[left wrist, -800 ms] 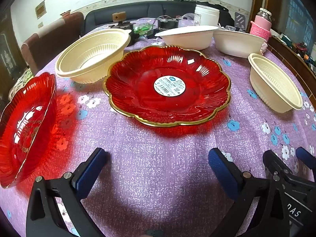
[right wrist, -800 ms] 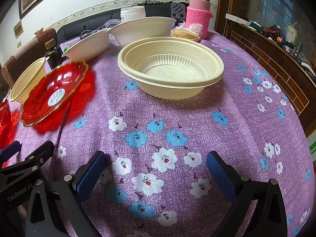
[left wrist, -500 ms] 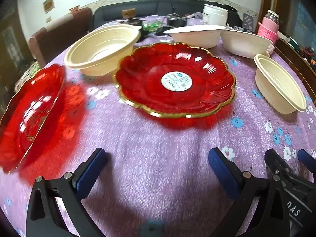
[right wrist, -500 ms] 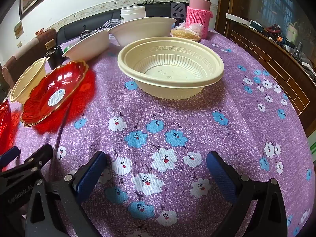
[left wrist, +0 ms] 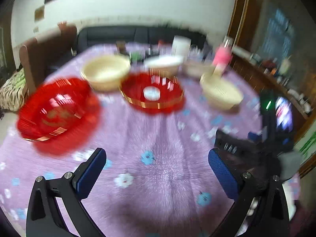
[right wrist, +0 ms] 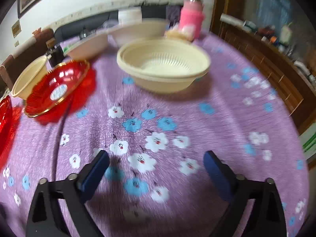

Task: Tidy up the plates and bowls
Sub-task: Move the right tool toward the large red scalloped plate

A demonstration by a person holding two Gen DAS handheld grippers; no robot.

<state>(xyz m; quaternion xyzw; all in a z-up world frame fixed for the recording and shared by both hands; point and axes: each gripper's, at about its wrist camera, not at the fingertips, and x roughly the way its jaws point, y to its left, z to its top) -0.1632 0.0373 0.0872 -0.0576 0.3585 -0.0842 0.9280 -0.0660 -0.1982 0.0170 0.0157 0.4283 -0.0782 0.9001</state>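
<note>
Over the purple floral tablecloth (right wrist: 227,118) both the left gripper (left wrist: 157,169) and right gripper (right wrist: 156,166) hung wide apart and empty; a cream bowl (right wrist: 164,67) sat far ahead, a red plate (right wrist: 55,88) far left.

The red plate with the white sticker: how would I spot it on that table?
Start at the purple flowered tablecloth. Near its middle, between two cream ribbed bowls, sits the red plate with the white sticker. The other red plate, to its left, shows no white sticker.
</note>
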